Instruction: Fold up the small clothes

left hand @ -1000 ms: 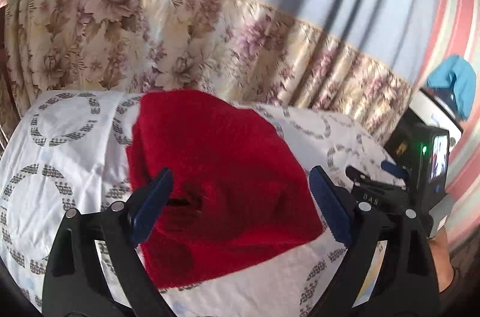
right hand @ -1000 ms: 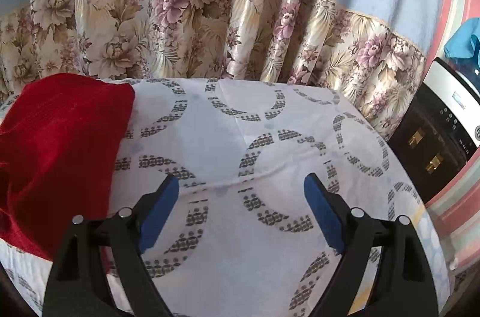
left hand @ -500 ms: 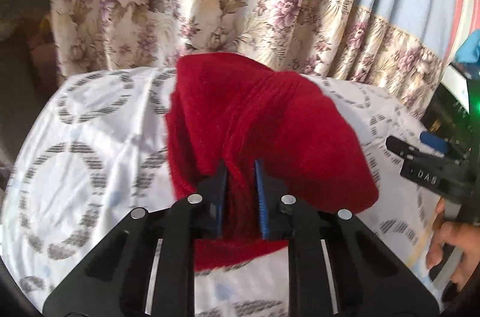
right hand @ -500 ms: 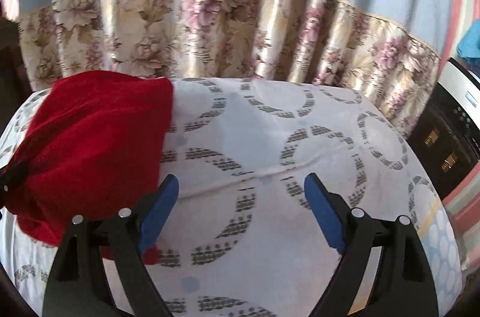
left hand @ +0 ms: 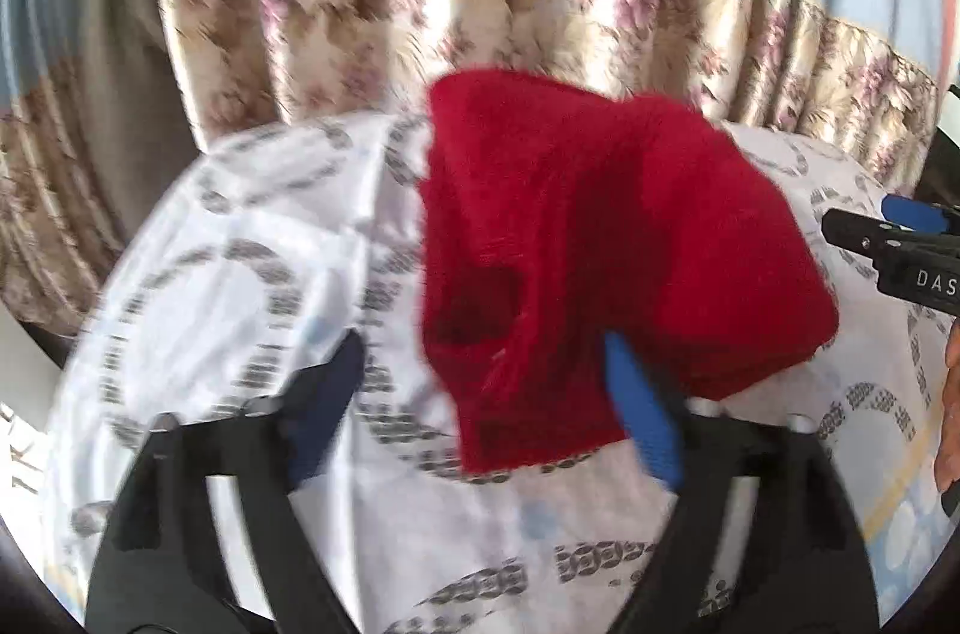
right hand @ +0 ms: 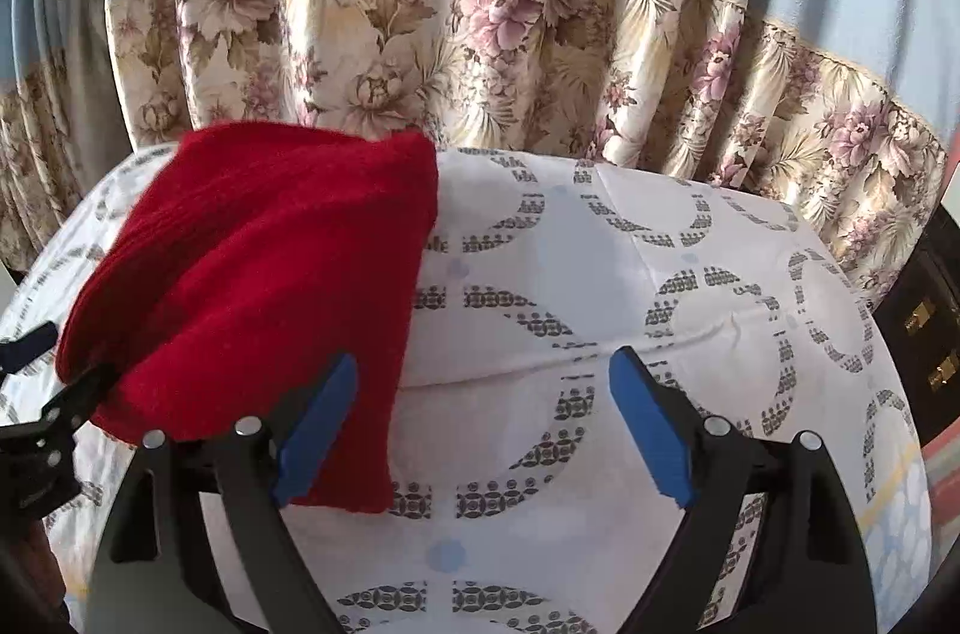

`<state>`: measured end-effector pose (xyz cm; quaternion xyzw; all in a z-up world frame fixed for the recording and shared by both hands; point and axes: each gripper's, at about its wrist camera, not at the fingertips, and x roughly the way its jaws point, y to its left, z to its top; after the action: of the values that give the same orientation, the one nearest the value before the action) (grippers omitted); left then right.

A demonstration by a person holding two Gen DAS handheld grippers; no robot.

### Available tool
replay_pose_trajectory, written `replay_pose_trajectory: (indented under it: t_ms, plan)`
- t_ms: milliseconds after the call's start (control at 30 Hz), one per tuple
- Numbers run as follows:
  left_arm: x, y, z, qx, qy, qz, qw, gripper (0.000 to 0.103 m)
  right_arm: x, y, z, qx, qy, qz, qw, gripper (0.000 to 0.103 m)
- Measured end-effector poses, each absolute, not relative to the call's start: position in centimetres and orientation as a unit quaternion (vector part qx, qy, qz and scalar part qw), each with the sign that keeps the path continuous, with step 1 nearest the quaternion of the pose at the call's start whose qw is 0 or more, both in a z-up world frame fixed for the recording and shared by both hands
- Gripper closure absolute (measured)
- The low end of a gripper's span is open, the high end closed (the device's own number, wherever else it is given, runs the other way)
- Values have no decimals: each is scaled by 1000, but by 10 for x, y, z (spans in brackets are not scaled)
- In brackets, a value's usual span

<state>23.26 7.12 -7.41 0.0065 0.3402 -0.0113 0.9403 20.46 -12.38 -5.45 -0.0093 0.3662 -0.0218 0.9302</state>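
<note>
A folded red knit garment [left hand: 600, 238] lies on a table covered by a white cloth with grey ring patterns [left hand: 228, 286]. My left gripper [left hand: 486, 406] is open, its blue pads on either side of the garment's near edge, not clamping it. The view is blurred by motion. In the right wrist view the garment [right hand: 258, 286] lies at the left. My right gripper [right hand: 486, 424] is open and empty, its left pad over the garment's near right corner. The left gripper's tip [right hand: 60, 406] shows at the garment's left edge.
A floral and blue curtain [right hand: 510, 46] hangs right behind the table. A dark appliance [right hand: 924, 346] stands off the table's right edge. The right gripper's body [left hand: 900, 250] shows at the right of the left wrist view.
My left gripper was shut on the garment half a second ago and has opened and let it go. The garment sits more to the right. The right gripper has stayed open.
</note>
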Motion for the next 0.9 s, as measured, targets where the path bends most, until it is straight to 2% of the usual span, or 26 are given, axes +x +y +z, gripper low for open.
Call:
replay_pose_trajectory:
  t_ms: [100,400,700,900]
  plan:
    - [225,76,-52,-5,326,-2,945,3,210,-133,-51,-12,361,-34,932,11]
    - [280,83,-18,-56,339,-10,939,3,245,-161,-39,23,359,-25,933,11]
    - [359,70,-67,-19,425,-13,905,3,320,-162,-62,102,400,74,908,10]
    - [361,104,-102,-132,450,-76,880,3,347,-148,-95,133,442,128,878,10]
